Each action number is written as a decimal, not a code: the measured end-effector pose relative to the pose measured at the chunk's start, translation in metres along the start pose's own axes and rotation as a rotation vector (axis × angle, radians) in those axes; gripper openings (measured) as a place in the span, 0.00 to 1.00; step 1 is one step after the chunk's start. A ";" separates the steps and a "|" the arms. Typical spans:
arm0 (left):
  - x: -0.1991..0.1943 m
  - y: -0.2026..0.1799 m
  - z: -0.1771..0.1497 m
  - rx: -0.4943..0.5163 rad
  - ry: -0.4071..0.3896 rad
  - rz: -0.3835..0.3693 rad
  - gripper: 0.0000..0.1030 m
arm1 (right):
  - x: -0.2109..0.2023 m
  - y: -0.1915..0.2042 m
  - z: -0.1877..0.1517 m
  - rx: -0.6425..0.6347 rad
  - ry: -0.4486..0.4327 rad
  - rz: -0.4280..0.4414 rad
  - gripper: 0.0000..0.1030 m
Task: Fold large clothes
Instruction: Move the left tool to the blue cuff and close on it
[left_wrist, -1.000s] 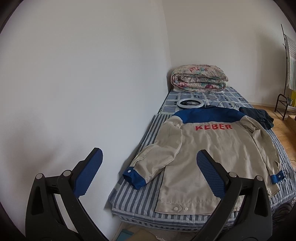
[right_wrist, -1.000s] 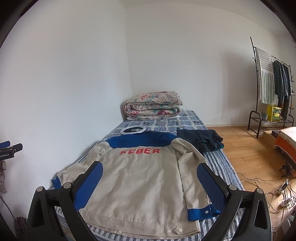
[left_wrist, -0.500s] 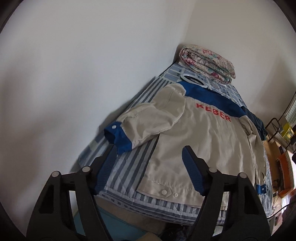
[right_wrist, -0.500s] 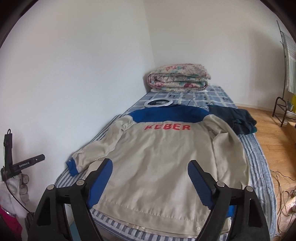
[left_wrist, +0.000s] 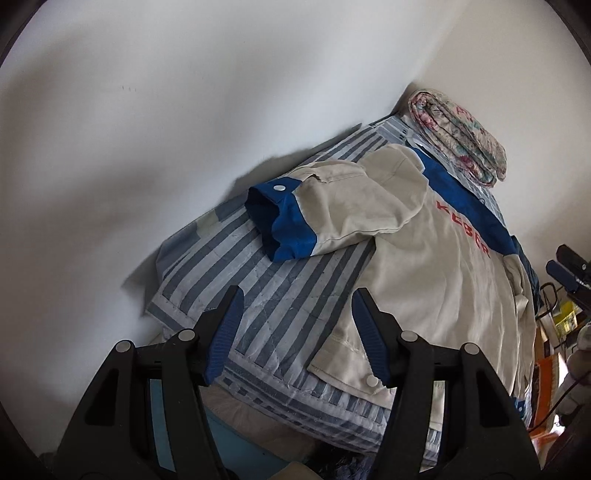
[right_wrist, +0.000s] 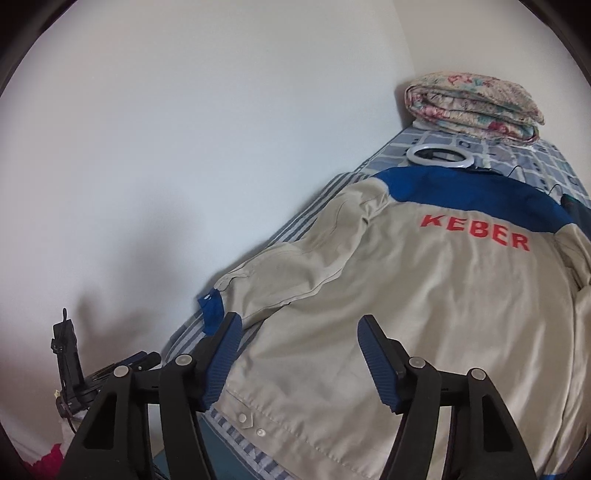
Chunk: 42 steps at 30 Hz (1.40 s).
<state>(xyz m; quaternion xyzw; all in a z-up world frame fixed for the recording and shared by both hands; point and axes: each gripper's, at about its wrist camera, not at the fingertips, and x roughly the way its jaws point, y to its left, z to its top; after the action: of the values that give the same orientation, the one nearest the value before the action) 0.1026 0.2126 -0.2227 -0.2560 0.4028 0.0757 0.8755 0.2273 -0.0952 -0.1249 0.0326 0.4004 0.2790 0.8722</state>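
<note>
We hold the left gripper above the near corner of the bed. Its jaws are closing but there is a clear gap between them, and nothing is between the blue pads; we see only the striped bed cover and the hem corner of the jacket behind them. The pads touch no cloth.

The right gripper hangs over the lower part of the jacket. Its jaws are closing too, with a wide gap, and they pinch nothing. If the tips touch the fabric, we cannot tell.

The jacket, beige with a blue yoke and the red word KEBER, lies spread on the bed with its back up. Its hem with two snap buttons is at the near edge of the bed. One sleeve lies on the striped cover on the wall side, and its blue cuff is open toward us, with a snap on it.

At the far end of the bed a folded flowered quilt rests against the white wall. A white ring light lies between the quilt and the jacket collar, just beside the collar. A dark garment lies at the right edge, next to the jacket shoulder.
</note>
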 end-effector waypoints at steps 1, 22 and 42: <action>0.009 0.003 0.001 -0.031 0.009 -0.011 0.65 | 0.010 0.001 0.001 0.007 0.019 0.003 0.64; 0.135 0.019 0.030 -0.252 -0.025 0.064 0.75 | 0.020 -0.010 -0.026 0.002 0.062 0.014 0.63; 0.023 -0.118 0.020 0.497 -0.399 0.078 0.00 | 0.040 -0.057 -0.024 0.083 0.115 -0.058 0.48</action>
<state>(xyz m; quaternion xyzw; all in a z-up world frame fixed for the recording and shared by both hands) 0.1711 0.1204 -0.1831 0.0011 0.2387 0.0573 0.9694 0.2574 -0.1271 -0.1845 0.0411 0.4617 0.2381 0.8535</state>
